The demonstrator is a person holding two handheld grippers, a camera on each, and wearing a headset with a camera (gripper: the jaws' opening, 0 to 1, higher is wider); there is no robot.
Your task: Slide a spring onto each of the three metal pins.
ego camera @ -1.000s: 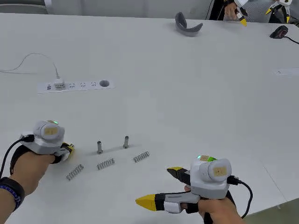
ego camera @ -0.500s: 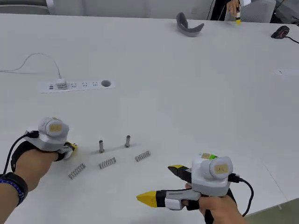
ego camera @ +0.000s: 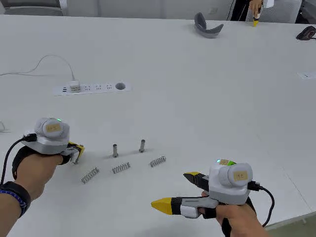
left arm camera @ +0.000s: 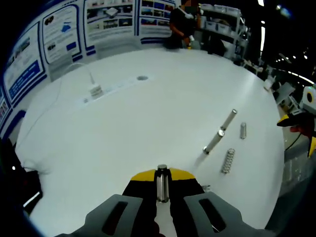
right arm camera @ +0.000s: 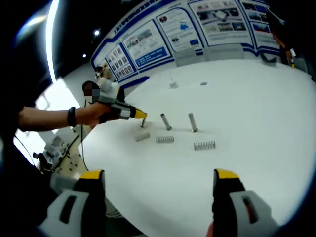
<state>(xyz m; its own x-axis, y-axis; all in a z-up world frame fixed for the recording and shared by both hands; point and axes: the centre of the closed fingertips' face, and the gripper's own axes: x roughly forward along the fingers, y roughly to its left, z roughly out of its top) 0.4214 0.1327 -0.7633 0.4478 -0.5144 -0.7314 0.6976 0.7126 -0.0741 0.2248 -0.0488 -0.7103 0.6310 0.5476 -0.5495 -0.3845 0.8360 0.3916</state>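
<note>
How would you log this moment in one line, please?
left tool: shut on pin | right tool: open | two pins standing | three springs lying loose

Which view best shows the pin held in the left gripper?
Left gripper view: the pin sits close up between the jaws. Right gripper view shows it small and distant; head view, mostly hidden.

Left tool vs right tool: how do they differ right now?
The left tool is shut on a metal pin; the right tool stands wide open with nothing in it. The left tool sits low at the table, beside the row of springs; the right tool is apart from them, nearer the front edge. Both have yellow tips and are hand-held.
</note>
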